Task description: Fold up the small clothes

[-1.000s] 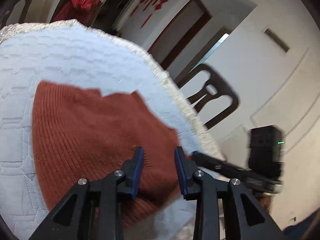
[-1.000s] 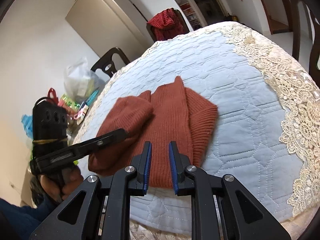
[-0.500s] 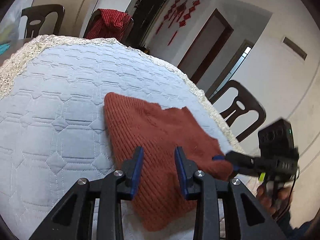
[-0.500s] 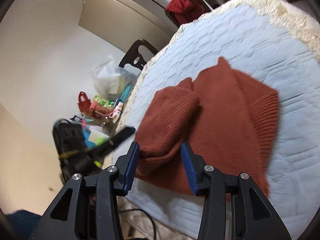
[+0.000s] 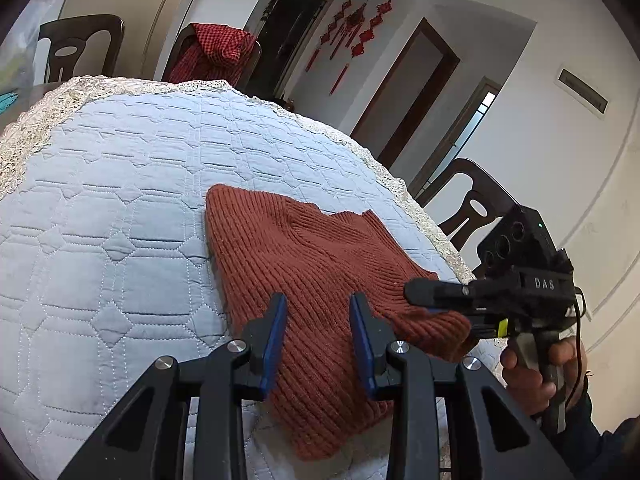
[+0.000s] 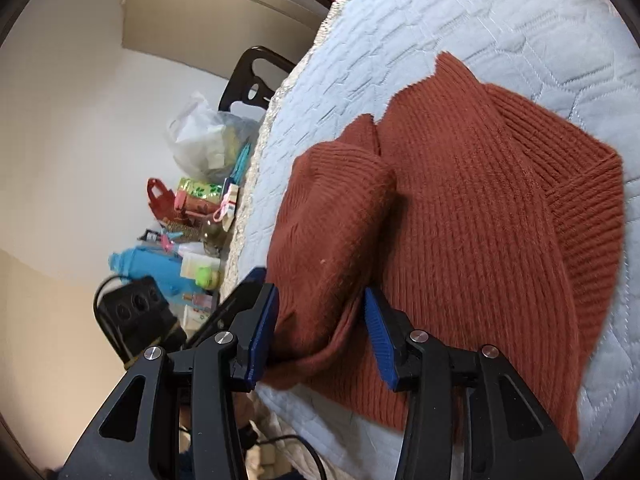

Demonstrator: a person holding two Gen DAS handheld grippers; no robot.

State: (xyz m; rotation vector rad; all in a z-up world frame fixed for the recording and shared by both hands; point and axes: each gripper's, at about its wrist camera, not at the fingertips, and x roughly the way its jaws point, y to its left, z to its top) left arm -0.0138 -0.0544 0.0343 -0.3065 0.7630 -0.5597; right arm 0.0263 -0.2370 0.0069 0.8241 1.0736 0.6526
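Note:
A rust-red knitted sweater (image 5: 312,256) lies on the pale-blue quilted table cover (image 5: 120,200), with one part folded over into a thick flap (image 6: 332,216) near the table's front edge. My left gripper (image 5: 318,340) hovers over the sweater's near edge, its blue pads apart and pinching nothing. My right gripper (image 6: 320,300) stands wide, with the folded flap's lower end lying between its pads, which are not pressing on it. In the left wrist view the right gripper (image 5: 428,300) reaches in from the right at the sweater's corner, held by a hand (image 5: 532,368).
A lace border (image 5: 420,216) rims the round table. Dark chairs (image 5: 476,208) stand around it, one draped with red checked cloth (image 5: 220,52). Bags, bottles and packets (image 6: 192,200) crowd a surface beyond the table's left edge.
The right gripper's jaws went from nearly shut to wide and moved down around the folded flap, with the wrist rolled. The left gripper swung so the sweater now sits to the right in its view.

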